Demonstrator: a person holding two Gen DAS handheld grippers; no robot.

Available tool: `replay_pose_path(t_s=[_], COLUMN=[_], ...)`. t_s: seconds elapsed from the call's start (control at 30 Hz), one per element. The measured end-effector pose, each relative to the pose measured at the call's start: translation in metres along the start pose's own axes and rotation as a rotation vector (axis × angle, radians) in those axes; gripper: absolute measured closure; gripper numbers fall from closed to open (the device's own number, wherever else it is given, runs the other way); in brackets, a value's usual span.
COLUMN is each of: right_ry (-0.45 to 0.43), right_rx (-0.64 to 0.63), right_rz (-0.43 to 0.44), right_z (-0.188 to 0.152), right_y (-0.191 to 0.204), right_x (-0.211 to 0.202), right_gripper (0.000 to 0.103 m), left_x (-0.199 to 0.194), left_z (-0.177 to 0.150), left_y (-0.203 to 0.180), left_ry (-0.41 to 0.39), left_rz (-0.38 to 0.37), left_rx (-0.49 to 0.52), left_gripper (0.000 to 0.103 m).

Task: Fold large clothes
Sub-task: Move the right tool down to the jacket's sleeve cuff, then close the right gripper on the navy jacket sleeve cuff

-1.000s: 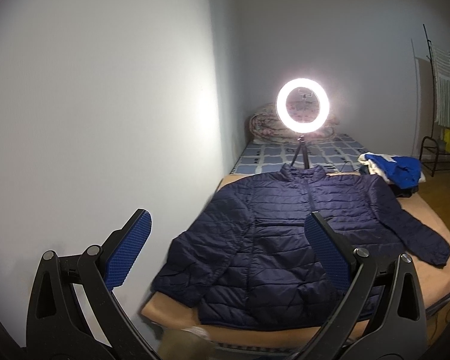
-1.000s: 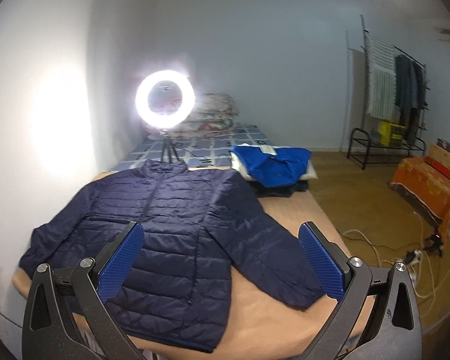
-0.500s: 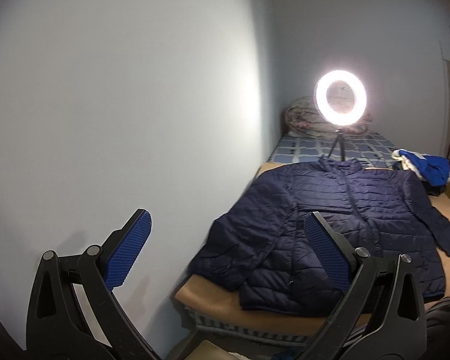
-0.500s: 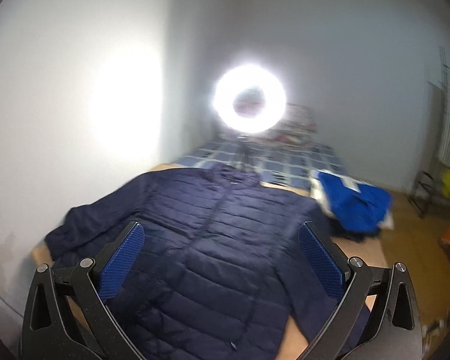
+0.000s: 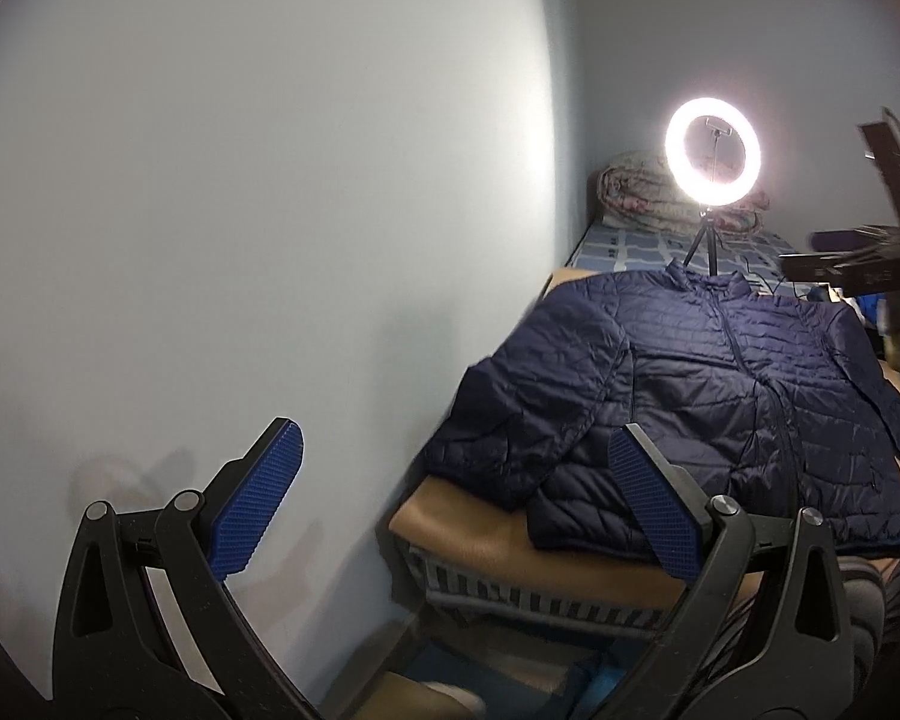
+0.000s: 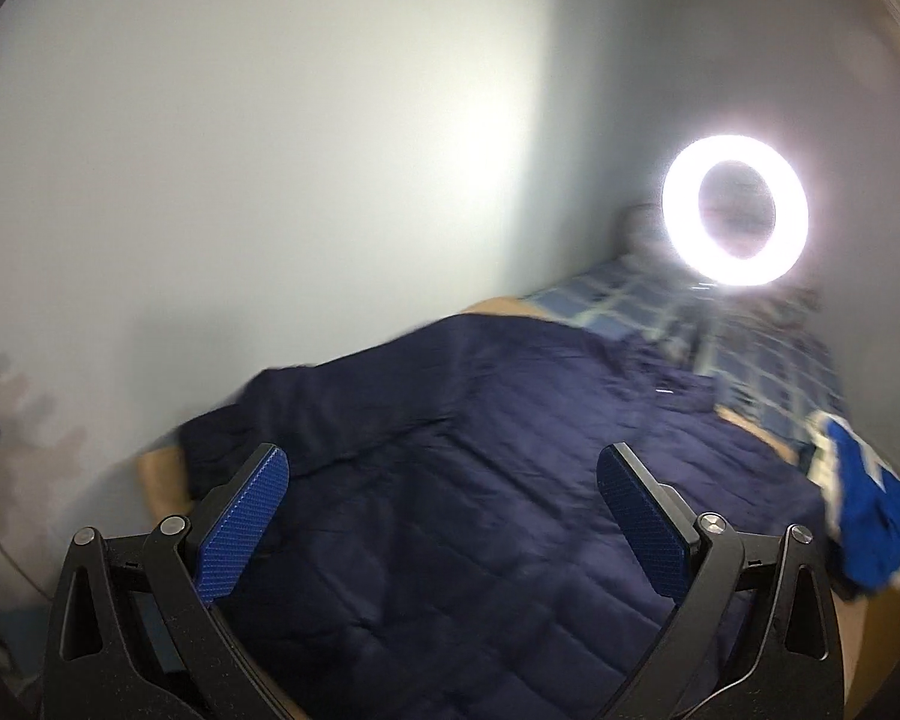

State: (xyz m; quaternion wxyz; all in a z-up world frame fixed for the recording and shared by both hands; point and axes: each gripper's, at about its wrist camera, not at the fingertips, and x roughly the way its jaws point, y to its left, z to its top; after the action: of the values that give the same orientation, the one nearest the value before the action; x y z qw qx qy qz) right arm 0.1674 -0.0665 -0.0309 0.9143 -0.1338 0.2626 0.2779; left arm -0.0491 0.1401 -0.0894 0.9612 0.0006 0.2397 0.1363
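A navy quilted puffer jacket (image 5: 720,384) lies flat, front up, on a tan-covered bed, sleeves spread; it also fills the right wrist view (image 6: 480,480), blurred. My left gripper (image 5: 450,480) is open and empty, held off the bed's near left corner, facing the wall. My right gripper (image 6: 444,498) is open and empty, above the jacket's lower part. The right gripper's black frame (image 5: 858,267) shows at the far right of the left wrist view.
A lit ring light on a tripod (image 5: 713,159) stands behind the jacket's collar. A white wall (image 5: 270,210) runs along the bed's left side. A blue garment pile (image 6: 870,516) lies at the right. A folded blanket (image 5: 636,192) lies at the bed's head.
Both grippers swung left toward the wall, so the jacket and ring light shifted right in both views. The right gripper came closer over the jacket. Both stayed open.
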Motion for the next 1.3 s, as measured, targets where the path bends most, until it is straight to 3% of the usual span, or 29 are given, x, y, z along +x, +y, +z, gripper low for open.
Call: replay_pose_path(t_s=[0.27, 0.6, 0.73, 1.0, 1.3], right_ry=[0.097, 0.296, 0.368, 0.465, 0.538], right_rx=[-0.18, -0.245, -0.239, -0.303, -0.364], right_rz=[0.246, 0.463, 0.501, 0.531, 0.484], right_z=[0.013, -0.01, -0.02, -0.045, -0.06], right_y=[0.087, 0.165, 0.182, 0.213, 0.226], right_x=[0.072, 0.156, 0.185, 0.222, 0.249], right_gripper=[0.001, 0.038, 0.06, 0.06, 0.06], left_x=[0.009, 0.019, 0.025, 0.036, 0.05], left_z=[-0.018, -0.032, -0.034, -0.038, -0.041], left_y=[0.01, 0.016, 0.019, 0.023, 0.025], left_ry=[0.072, 0.116, 0.134, 0.171, 0.195], left_rz=[-0.002, -0.008, -0.013, -0.013, -0.015], left_rx=[-0.028, -0.03, -0.043, -0.055, -0.083], left_gripper=[0.0, 0.0, 0.0, 0.0, 0.0])
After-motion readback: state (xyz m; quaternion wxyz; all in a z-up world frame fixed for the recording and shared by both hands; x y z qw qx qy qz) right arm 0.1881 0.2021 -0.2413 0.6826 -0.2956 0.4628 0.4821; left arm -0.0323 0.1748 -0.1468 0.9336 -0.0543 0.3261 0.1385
